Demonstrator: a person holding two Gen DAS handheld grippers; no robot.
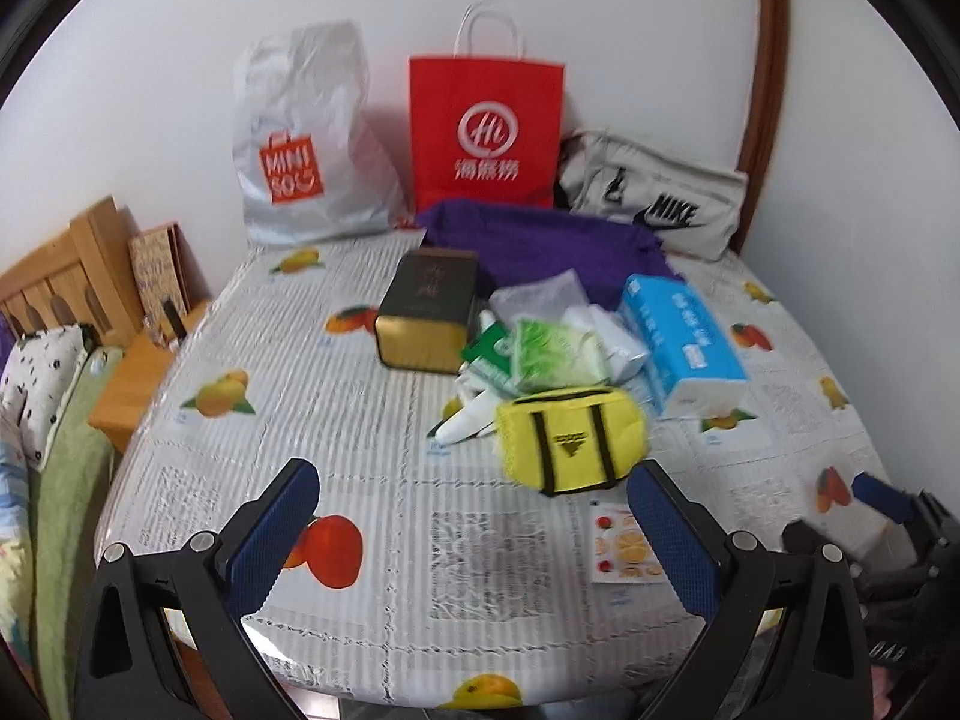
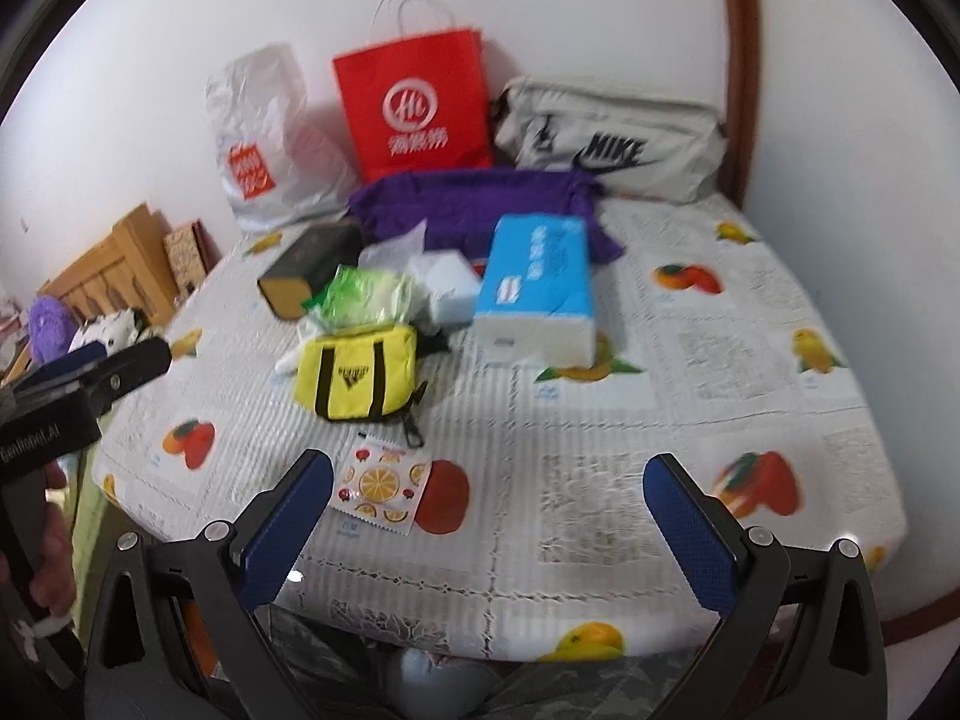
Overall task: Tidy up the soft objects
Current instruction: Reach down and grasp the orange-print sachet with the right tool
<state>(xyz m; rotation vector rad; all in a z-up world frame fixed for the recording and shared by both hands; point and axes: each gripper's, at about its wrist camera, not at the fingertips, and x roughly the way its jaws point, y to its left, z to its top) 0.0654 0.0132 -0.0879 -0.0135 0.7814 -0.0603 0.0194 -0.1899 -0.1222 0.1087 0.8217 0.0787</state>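
Observation:
A pile of soft things lies mid-table: a yellow pouch [image 1: 570, 444] [image 2: 360, 375], a green wipes pack [image 1: 552, 354] [image 2: 366, 297], a blue tissue pack [image 1: 681, 342] [image 2: 537, 288], white packets [image 1: 606, 330] and a purple cloth [image 1: 540, 240] [image 2: 480, 204]. My left gripper [image 1: 474, 510] is open and empty, near the table's front edge, short of the pouch. My right gripper [image 2: 489, 510] is open and empty, above the front edge, right of a fruit-print sachet [image 2: 381, 483].
A black-and-gold box [image 1: 429, 318] [image 2: 309, 273] stands left of the pile. Against the back wall stand a white Miniso bag [image 1: 300, 138], a red paper bag [image 1: 486, 126] and a grey Nike bag [image 1: 660, 198]. A bed and wooden headboard [image 1: 60, 276] lie left of the table.

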